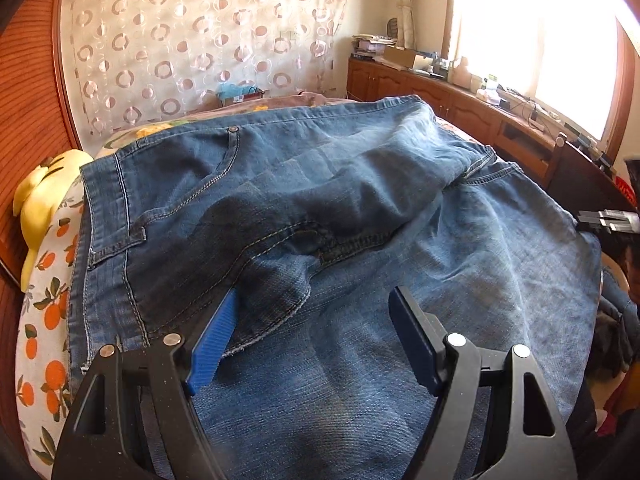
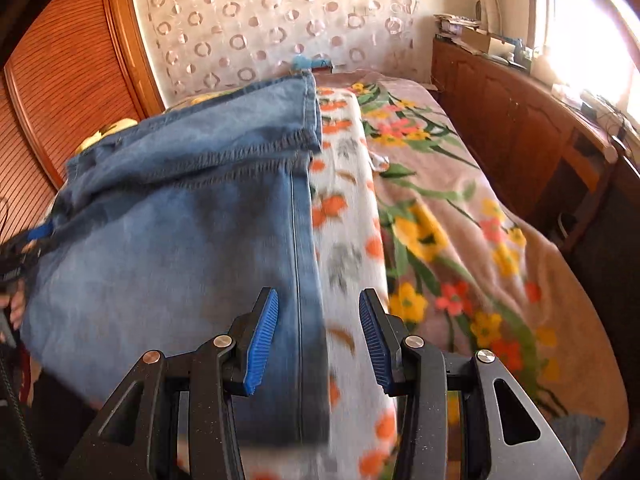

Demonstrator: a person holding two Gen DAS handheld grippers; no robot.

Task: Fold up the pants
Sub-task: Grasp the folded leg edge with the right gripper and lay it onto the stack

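Bedroom scene: our work surface is a bed (image 2: 460, 216) with floral covers, a patterned curtain behind it and wooden cabinets along the window side.

Left gripper (image 1: 312, 334): we see its jaws spread wide over the jeans (image 1: 320, 208), with denim below them and nothing pinched. One blue pad sits just beside the curved crotch seam (image 1: 280, 320). Right gripper (image 2: 318, 340): its jaws stand partly spread and empty, straddling the side edge of the jeans where denim meets the orange-print sheet (image 2: 348, 240).

The jeans lie on the bed, waistband to the left in the left wrist view, one leg already laid over the other. In the right wrist view a hem (image 2: 256, 148) is turned back on the top layer.

For the step in hand, we judge a good fold needs both jaws to take all layers at matching points along the edge, lift evenly, and lay the cloth down flat so that seams align. Smooth the bunched crotch first, or the crease will sit crooked.

Containers: a cardboard box (image 1: 404, 56) sits on the cabinet top; we cannot tell its contents.
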